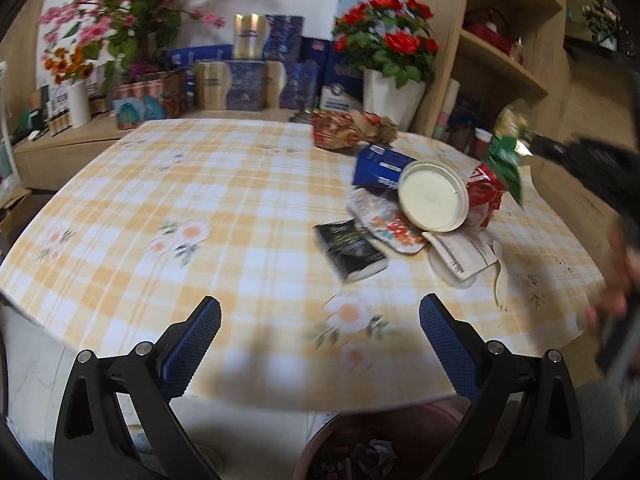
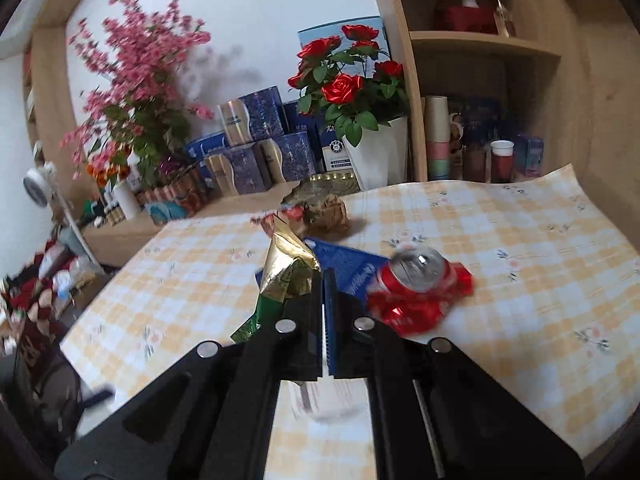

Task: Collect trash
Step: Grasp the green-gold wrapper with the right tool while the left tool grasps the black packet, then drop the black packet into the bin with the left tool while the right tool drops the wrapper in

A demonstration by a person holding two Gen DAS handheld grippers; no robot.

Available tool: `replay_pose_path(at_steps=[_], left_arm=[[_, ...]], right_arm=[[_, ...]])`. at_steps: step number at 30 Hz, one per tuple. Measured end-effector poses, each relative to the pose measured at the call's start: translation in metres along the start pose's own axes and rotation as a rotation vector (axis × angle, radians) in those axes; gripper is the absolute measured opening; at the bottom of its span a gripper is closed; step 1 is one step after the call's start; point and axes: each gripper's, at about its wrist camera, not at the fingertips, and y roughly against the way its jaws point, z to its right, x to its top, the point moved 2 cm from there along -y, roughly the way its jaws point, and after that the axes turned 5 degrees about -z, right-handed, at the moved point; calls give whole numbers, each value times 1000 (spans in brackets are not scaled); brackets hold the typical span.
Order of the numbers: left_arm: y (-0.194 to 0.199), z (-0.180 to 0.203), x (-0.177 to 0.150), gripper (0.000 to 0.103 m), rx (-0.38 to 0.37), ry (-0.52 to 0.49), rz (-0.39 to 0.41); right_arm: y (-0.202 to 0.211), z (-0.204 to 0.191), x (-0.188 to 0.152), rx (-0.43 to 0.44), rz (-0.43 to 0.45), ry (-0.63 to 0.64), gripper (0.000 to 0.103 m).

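A green-and-gold foil wrapper (image 2: 286, 276) hung pinched in the shut jaws of the right hand-held gripper (image 2: 325, 280), lifted clear of the checked counter (image 2: 520, 248) as the clearing of litter went on. The step in hand appeared to be carrying that wrapper off; the next move likely called for swinging it over the bin (image 1: 360, 452) just under the counter's near edge and opening the jaws. The left hand-held gripper (image 1: 320, 316) hovered wide and empty above the near edge. The remaining trash lay heaped at the far right: a crushed red can (image 2: 418, 284), a blue carton (image 1: 380, 166), a white lid (image 1: 434, 196) and a dark packet (image 1: 352, 250).
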Motion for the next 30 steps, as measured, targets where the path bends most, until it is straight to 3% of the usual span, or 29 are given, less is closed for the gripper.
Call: replay_pose_path(at_steps=[2,4,7,10,17,20,22,23,25,30], left_arm=[[-15,9,13,96,-6,-3,-21],[-31,16,24,84,-4,-3,-44],[-61,20,43,70,10,34,-139],[-78,22,53,69,27,60,-155],[-121,25,55,70,167,41,-253],[-122,22,49,68,157,56,-242],[-119,25,47,43,132,30,-231],[-116,28,46,41,121,10,-240],[-105,29,43,26,95,1,-247],[-72,39,25,23,14,-88,-235]], right_arm=[[12,5,-16,-5,-14,21,5],[22,11,-32,-11,-31,27,5],[35,25,-55,-16,-72,1,5],[44,38,-72,-18,-102,-23,5],[63,71,-94,-54,-100,-109,5],[69,81,-99,-65,-91,-136,5],[72,84,-103,-64,-93,-144,5],[72,86,-105,-62,-99,-147,5],[73,87,-112,-50,-112,-154,5],[78,79,-126,-29,-119,-146,5]])
